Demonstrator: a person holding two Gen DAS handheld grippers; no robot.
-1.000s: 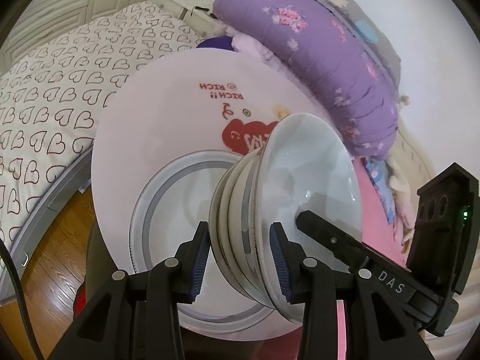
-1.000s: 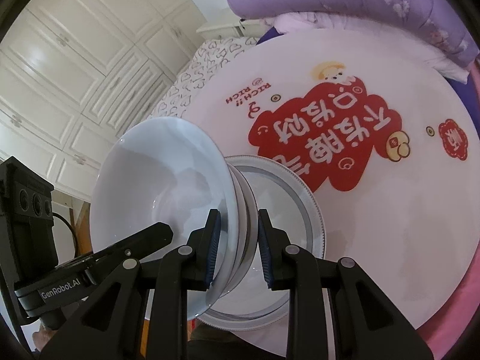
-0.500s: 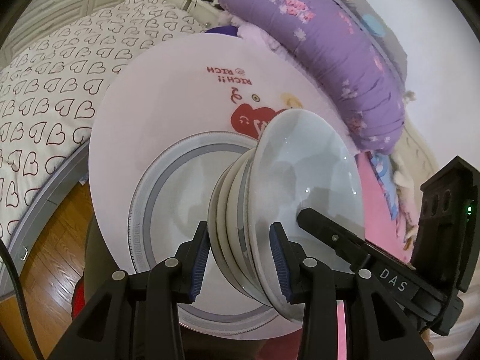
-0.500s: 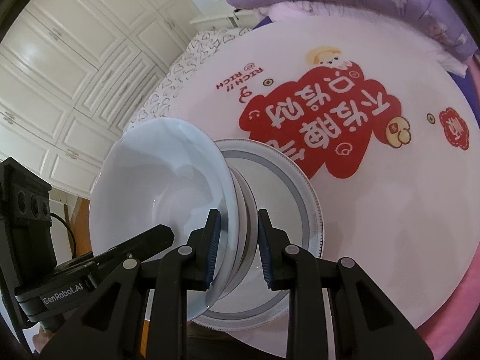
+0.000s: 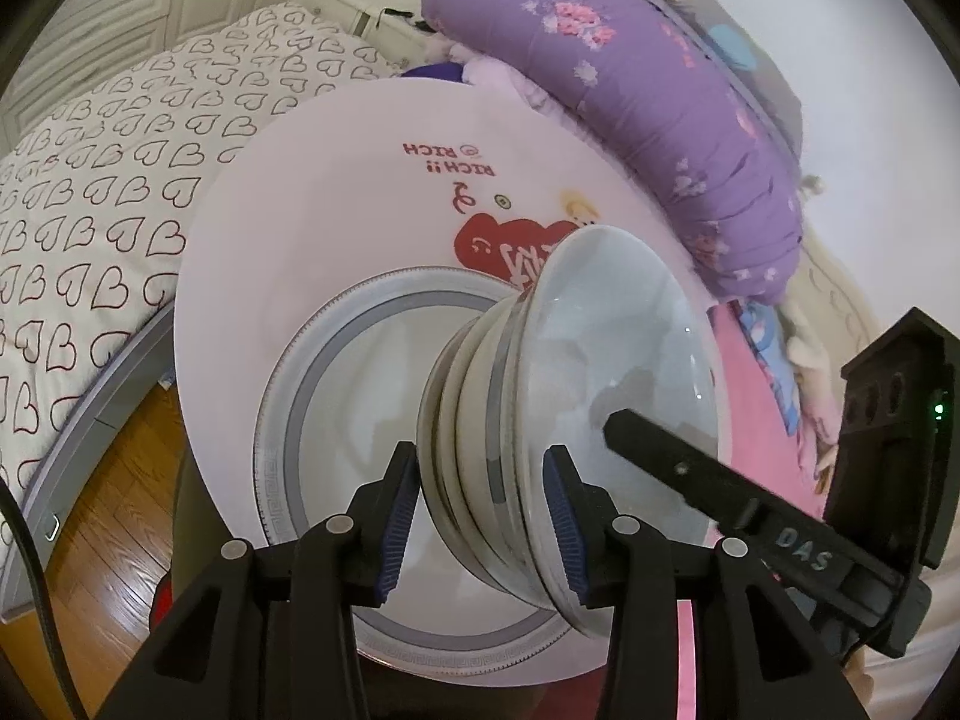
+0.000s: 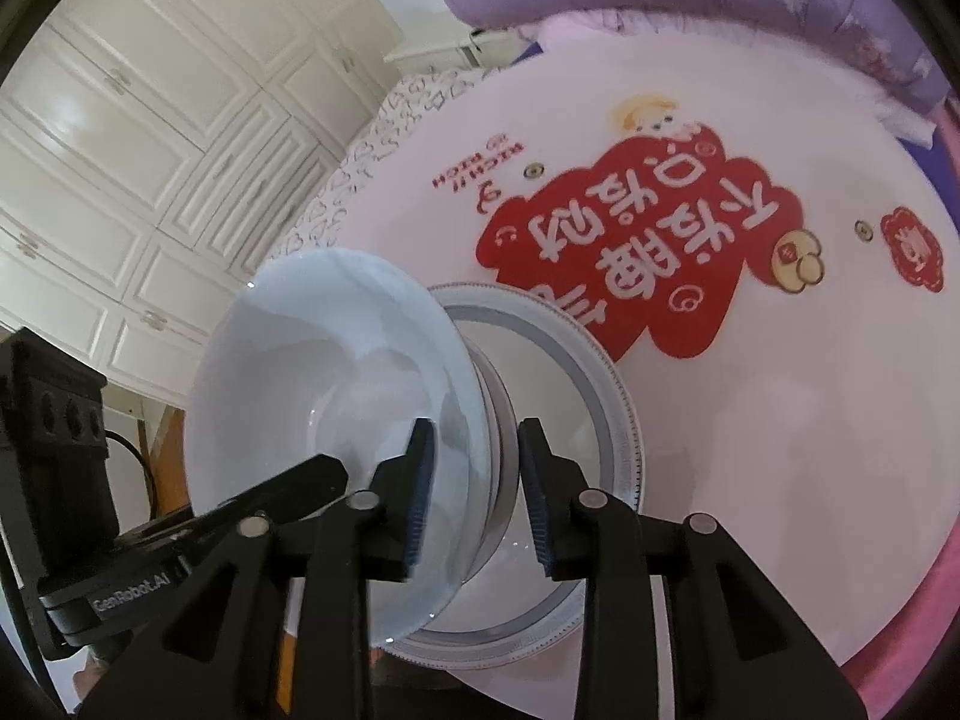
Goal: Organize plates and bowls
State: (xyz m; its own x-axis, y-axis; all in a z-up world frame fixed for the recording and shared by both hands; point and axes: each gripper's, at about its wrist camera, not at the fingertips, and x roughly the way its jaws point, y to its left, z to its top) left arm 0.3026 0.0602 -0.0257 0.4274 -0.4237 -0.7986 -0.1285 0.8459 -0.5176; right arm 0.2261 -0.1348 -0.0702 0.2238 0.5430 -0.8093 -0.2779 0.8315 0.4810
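A stack of white bowls (image 5: 540, 420) sits on a grey-rimmed plate (image 5: 336, 396) on the round white table (image 5: 312, 192). My left gripper (image 5: 480, 522) is shut on the near rim of the bowl stack. My right gripper (image 6: 474, 498) grips the opposite rim of the same stack (image 6: 336, 396), with the plate (image 6: 594, 420) under it. Each gripper's body shows in the other's view: the right gripper at the left wrist view's right edge (image 5: 780, 534), the left gripper at the right wrist view's left edge (image 6: 120, 540).
A red cartoon print (image 6: 648, 252) covers the table's middle. A purple quilt (image 5: 660, 108) is piled behind the table. A heart-pattern bed (image 5: 90, 210) lies to the left, white wardrobe doors (image 6: 138, 138) beyond it. Wooden floor (image 5: 108, 528) shows below the table edge.
Both grippers with the bowl stack have shifted slightly over the plate; the table appears closer and lower in both views. The grips are unchanged.
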